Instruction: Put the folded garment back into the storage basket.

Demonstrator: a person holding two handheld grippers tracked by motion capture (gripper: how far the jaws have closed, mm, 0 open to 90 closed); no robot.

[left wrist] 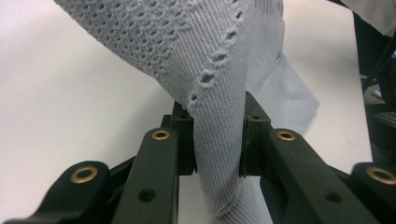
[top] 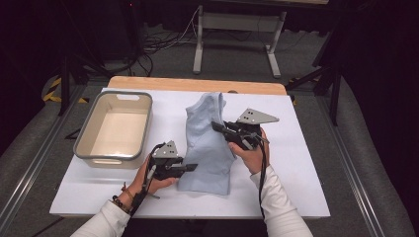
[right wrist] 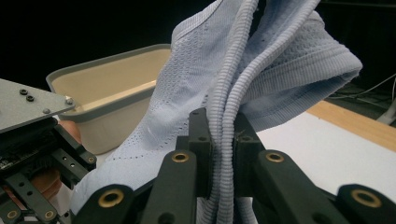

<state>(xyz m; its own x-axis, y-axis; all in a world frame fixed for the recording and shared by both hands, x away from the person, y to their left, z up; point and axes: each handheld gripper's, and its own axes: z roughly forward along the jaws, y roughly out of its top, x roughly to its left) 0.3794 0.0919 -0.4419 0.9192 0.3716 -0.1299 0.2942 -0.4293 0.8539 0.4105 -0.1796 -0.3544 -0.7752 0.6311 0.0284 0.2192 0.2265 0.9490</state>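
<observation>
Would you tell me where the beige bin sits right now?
In the high view the beige bin sits on the left of the white table, left of the blue garment and beyond the left gripper.

Wooden table (top: 197, 84), top mostly covered by a white sheet (top: 306, 163); bare wood strip shows along the far edge. On the sheet: beige bin (top: 114, 129) with grey rim at the left, open side up; light blue knit garment (top: 207, 148) around the middle, its near part lying on the sheet, far part lifted off it. Bin and garment sit apart, white sheet between them
</observation>
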